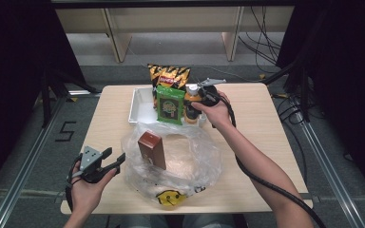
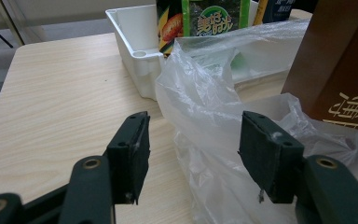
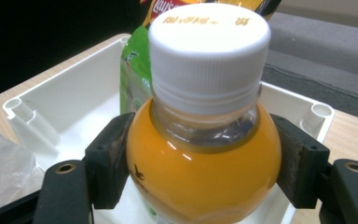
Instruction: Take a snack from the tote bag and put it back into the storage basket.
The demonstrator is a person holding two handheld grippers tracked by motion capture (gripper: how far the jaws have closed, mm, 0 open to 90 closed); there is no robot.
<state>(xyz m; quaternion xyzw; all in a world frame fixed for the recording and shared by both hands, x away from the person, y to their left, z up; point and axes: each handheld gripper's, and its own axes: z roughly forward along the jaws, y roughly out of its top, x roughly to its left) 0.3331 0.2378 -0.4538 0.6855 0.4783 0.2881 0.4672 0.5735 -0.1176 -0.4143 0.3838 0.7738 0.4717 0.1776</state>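
Overhead, the right gripper (image 1: 200,95) reaches the orange juice bottle (image 1: 190,105) standing in the white tray (image 1: 139,105); the left gripper (image 1: 110,161) hovers beside the clear plastic bag (image 1: 190,156). Its own view shows jaws spread, empty. Right gripper view: pads clamp the bottle's (image 3: 203,158) shoulders.

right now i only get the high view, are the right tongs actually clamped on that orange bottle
Observer: Yes. In the right gripper view both pads press the orange bottle just below its white cap.
Operator: is it still in the tray
Observer: It stands over the white tray, beside a green packet.
Operator: left tongs got the bag yet
Observer: No. The left tongs stand open, with an edge of the clear plastic bag between the pads, ungripped.
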